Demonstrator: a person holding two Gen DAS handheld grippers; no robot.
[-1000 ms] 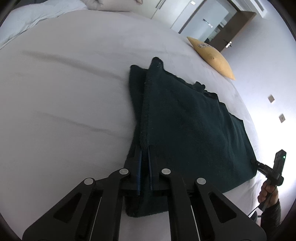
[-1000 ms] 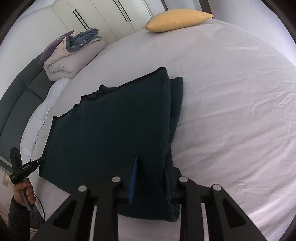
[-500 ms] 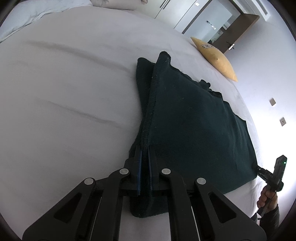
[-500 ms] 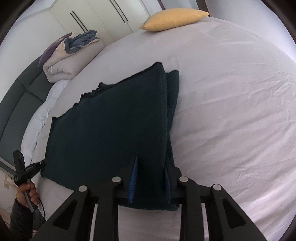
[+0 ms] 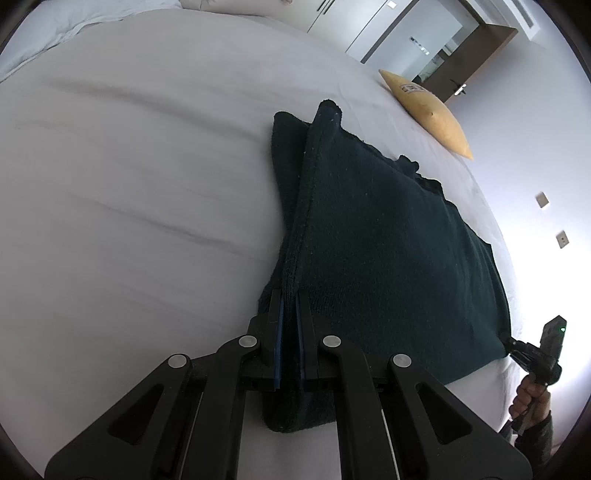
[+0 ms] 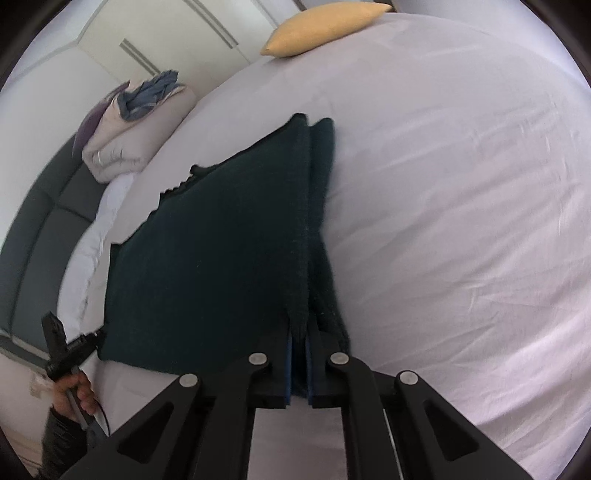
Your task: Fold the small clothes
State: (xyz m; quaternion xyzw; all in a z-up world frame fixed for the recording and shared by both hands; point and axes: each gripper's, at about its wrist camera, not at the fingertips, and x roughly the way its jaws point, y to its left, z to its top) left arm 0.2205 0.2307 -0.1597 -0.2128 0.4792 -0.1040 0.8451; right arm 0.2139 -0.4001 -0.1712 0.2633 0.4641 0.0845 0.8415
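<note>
On the white bed point(image 5: 147, 192), a dark-green fuzzy garment point(image 5: 388, 240) lies folded, both grippers' fingers point(image 5: 300, 314) pinching its edges.

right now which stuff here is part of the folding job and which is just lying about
In the job:
- dark green cloth, spread on the bed
- left gripper, jaws shut on one near corner
- right gripper, jaws shut on the other

Lying about:
- yellow cushion
- folded bedding pile
- white bed sheet

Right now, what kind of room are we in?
Most likely a bedroom. The dark green cloth lies on a big bed with a white sheet, a yellow pillow sits at its far edge, and folded bedding is stacked near wardrobe doors.
</note>
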